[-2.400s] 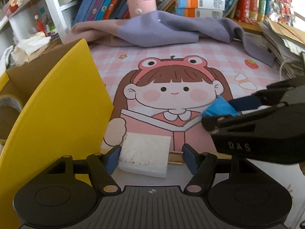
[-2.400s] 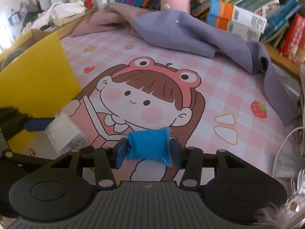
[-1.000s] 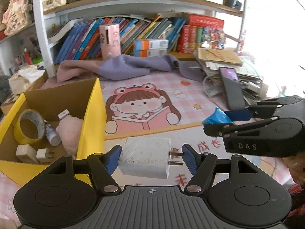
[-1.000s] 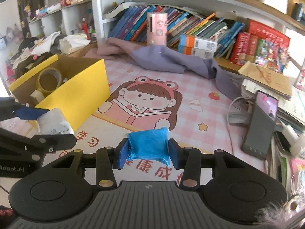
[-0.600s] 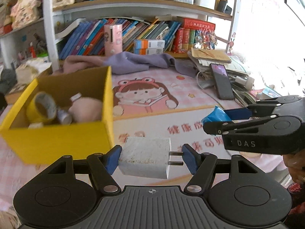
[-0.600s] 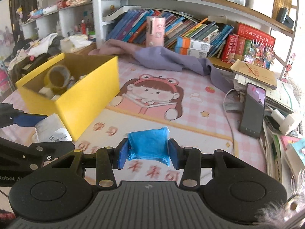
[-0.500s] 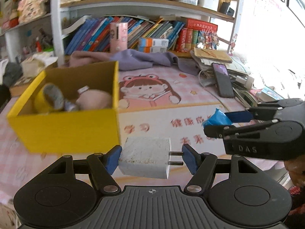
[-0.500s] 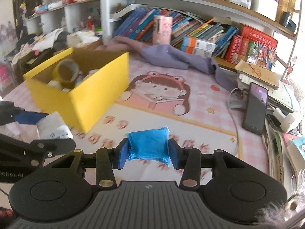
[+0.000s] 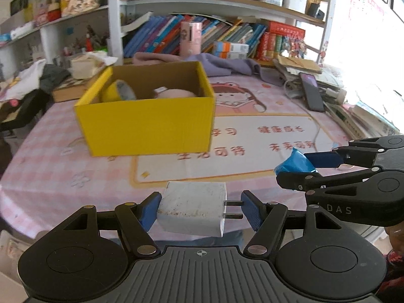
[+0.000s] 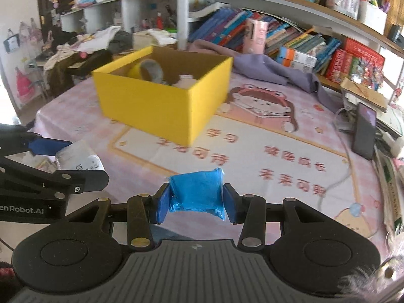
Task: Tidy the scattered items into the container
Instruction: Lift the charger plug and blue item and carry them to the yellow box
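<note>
Pink checked worktop carries an open yellow cardboard box. Left tool holds a white square plug charger. Right tool squeezes a soft blue plastic packet.

We note the box standing on the table mat, a tape roll inside at its left. Behind it lies a cloth, then books on a shelf. A phone lies to the right, on the mat's edge.
</note>
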`<action>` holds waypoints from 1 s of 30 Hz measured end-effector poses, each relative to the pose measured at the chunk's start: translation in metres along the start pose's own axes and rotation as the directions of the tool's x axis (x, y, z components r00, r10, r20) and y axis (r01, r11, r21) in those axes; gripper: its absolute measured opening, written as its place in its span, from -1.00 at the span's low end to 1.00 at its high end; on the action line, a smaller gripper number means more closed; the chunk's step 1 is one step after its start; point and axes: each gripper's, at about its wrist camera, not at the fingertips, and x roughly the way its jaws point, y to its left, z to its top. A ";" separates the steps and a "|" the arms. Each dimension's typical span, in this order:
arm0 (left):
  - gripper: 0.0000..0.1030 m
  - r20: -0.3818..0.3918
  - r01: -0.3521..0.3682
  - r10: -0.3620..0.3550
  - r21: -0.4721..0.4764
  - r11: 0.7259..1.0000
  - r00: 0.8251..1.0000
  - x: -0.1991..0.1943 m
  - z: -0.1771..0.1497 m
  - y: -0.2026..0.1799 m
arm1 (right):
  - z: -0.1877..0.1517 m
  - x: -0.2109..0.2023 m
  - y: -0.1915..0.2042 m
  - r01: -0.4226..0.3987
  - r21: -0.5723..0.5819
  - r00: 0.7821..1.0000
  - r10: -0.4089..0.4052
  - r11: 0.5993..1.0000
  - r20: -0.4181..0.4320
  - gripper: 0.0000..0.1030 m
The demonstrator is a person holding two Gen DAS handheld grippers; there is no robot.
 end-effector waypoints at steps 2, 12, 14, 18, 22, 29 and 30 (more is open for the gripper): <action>0.33 0.005 -0.017 0.017 -0.006 1.000 1.000 -0.007 -0.003 0.007 | 0.002 -0.001 0.009 -0.016 -0.011 1.000 0.016 1.000 0.005 -0.19; 0.33 0.016 -0.071 0.072 -0.066 0.995 0.997 -0.024 -0.015 0.034 | 0.010 0.002 0.047 -0.085 -0.093 0.996 0.085 0.992 0.006 -0.19; 0.33 0.017 -0.077 0.079 -0.077 0.994 0.997 -0.025 -0.017 0.039 | 0.012 0.003 0.053 -0.094 -0.110 0.995 0.096 0.989 0.005 -0.19; 0.33 0.017 -0.086 0.087 -0.094 0.992 0.996 -0.027 -0.020 0.047 | 0.017 0.006 0.061 -0.107 -0.134 0.994 0.108 0.985 0.006 -0.19; 0.33 0.000 -0.081 0.081 -0.108 0.991 0.997 -0.024 -0.022 0.055 | 0.022 0.008 0.066 -0.109 -0.150 0.994 0.113 0.983 0.016 -0.19; 0.33 -0.003 -0.060 0.060 -0.107 0.992 0.998 -0.015 -0.014 0.060 | 0.031 0.014 0.066 -0.104 -0.149 0.994 0.106 0.983 0.008 -0.19; 0.33 -0.004 -0.056 0.056 -0.106 0.993 0.998 -0.013 -0.012 0.060 | 0.032 0.016 0.065 -0.104 -0.147 0.994 0.106 0.984 0.005 -0.19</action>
